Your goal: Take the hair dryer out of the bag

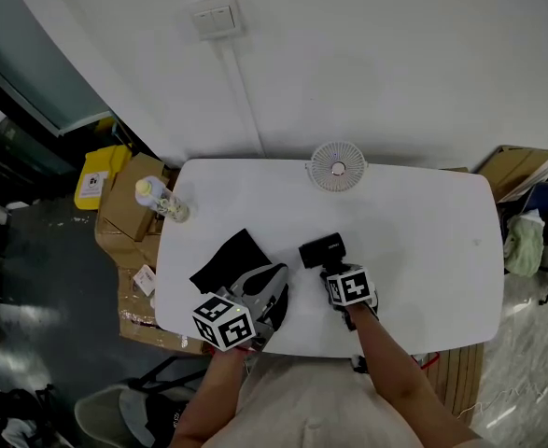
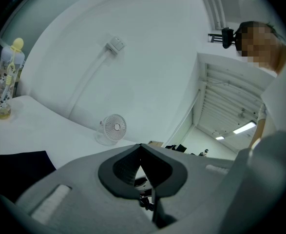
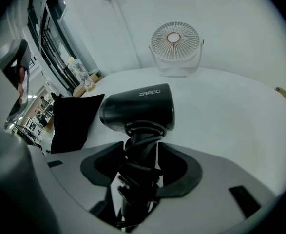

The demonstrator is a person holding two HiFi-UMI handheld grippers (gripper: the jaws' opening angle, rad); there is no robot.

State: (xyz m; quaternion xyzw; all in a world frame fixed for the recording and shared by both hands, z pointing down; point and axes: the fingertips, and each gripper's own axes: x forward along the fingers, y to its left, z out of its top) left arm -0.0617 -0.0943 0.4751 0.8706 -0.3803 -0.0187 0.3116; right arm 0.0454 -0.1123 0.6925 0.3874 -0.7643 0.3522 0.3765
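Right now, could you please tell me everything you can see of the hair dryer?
The hair dryer is black, matte plastic by its look, with a short round barrel bearing pale lettering. Its cord is wound in coils around the handle, which stands between the right gripper's fingers, which seem to grip it. The barrel lies crosswise, outside the black bag beside it, low over the white table; whether it touches the table I cannot tell.
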